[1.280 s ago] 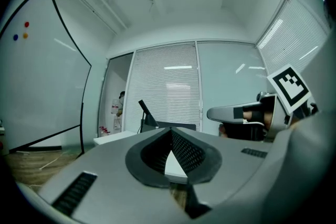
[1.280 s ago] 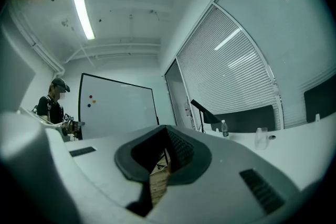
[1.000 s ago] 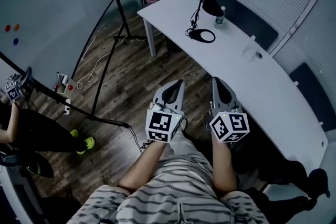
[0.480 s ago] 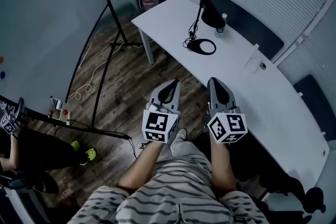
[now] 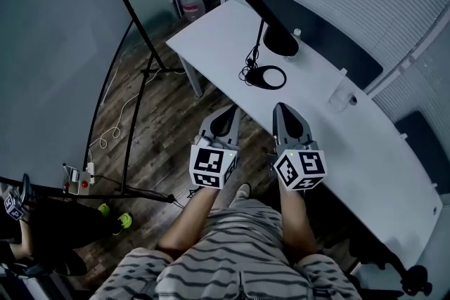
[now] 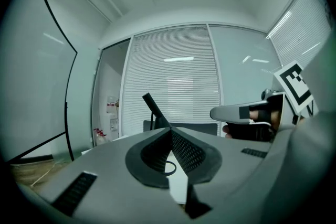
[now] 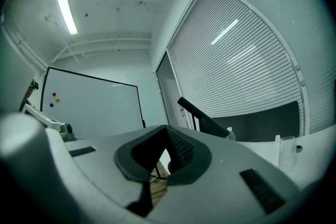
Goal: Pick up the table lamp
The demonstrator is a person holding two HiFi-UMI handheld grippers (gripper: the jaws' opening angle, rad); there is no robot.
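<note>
Both grippers are held level, side by side in front of the person's striped shirt (image 5: 239, 249), and both point toward the white table (image 5: 365, 144). The left gripper (image 5: 230, 111) has its jaws pressed together at the tips with nothing between them, as its own view shows. The right gripper (image 5: 281, 109) is likewise closed on nothing, its ribbed pads meeting at the point. Each one carries its marker cube at the rear, nearest the person.

The table lamp (image 5: 273, 30) stands on the table ahead of both grippers and apart from them, untouched. Its ring-shaped base (image 5: 268, 76) lies beyond the tips, a little to the right of the left gripper's line and just left of the right gripper's line, so nearer the right one. From the base a thin stem rises to the long dark head, which slants upward farther ahead. In the left gripper view the lamp shows just above the closed tips, while in the right gripper view its head runs above and to the right of them.

A small bottle (image 5: 296, 32) stands just behind the lamp head, farther from the grippers. A clear container (image 5: 339, 92) sits on the table to the right of the right gripper. To the left of the left gripper a black tripod stand (image 5: 130, 102) rests on the wooden floor (image 5: 162, 116)
</note>
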